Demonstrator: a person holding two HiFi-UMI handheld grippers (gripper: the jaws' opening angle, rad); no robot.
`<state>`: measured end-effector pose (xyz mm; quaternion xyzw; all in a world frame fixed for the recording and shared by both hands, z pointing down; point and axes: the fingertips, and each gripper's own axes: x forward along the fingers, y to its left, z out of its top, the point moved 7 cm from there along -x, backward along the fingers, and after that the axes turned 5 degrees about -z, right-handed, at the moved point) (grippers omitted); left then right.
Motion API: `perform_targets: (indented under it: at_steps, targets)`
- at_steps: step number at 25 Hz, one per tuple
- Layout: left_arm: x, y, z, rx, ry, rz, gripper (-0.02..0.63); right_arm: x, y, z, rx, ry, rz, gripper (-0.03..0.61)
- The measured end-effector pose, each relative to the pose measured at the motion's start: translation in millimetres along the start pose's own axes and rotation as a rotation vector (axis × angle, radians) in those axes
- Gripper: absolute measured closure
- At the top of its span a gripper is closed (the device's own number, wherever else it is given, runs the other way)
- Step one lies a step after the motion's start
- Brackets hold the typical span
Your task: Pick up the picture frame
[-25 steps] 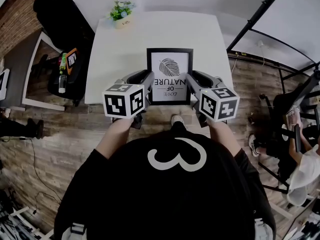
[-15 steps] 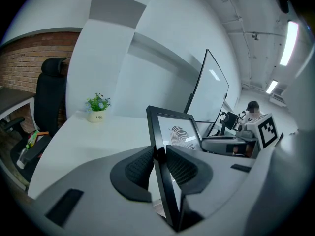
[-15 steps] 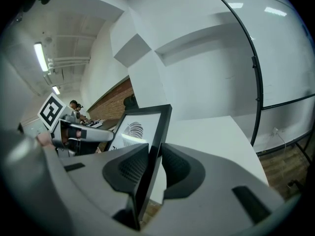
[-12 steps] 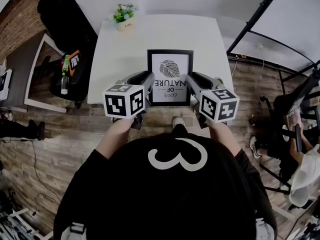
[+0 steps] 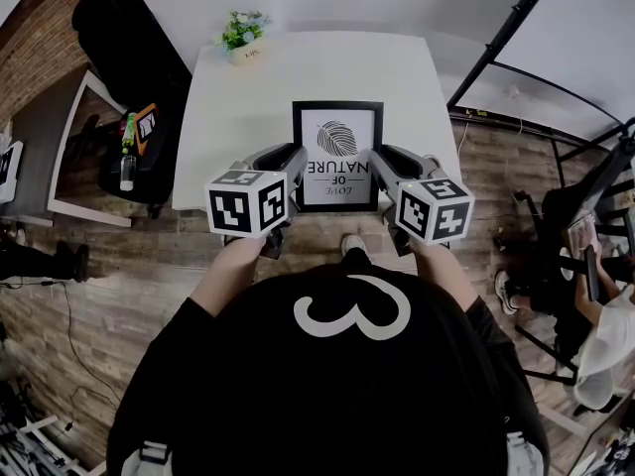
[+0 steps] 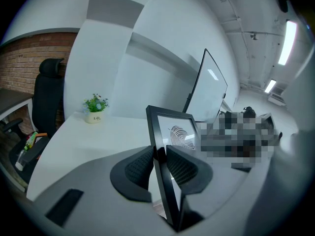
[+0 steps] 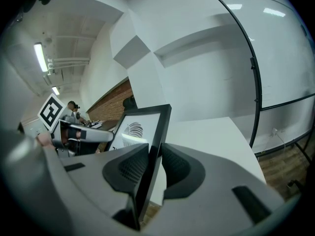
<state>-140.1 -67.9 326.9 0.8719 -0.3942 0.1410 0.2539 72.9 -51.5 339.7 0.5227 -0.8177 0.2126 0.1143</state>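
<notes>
A black picture frame (image 5: 337, 155) with a leaf print and the words "love of nature" is held over the near edge of the white table (image 5: 248, 97). My left gripper (image 5: 294, 159) is shut on the frame's left side bar (image 6: 161, 151), with both ribbed pads pressing on it. On the opposite side bar (image 7: 153, 146), my right gripper (image 5: 377, 161) is shut in the same way. The frame (image 6: 173, 132) stands tilted off the table in both gripper views, its lower part hidden behind the jaws.
A small potted plant (image 5: 243, 36) stands at the table's far left corner. A black office chair (image 5: 119, 38) and a side seat with a bottle (image 5: 126, 147) are at the left. Black stand poles (image 5: 496, 43) and another person's gear are at the right.
</notes>
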Motion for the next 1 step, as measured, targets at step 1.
perform_targets:
  at_steps: [1]
  targets:
    - [0.8,-0.1,0.0,-0.001,0.001,0.0,0.523,0.3,-0.8,0.1,0.001,0.0,0.001,0.48]
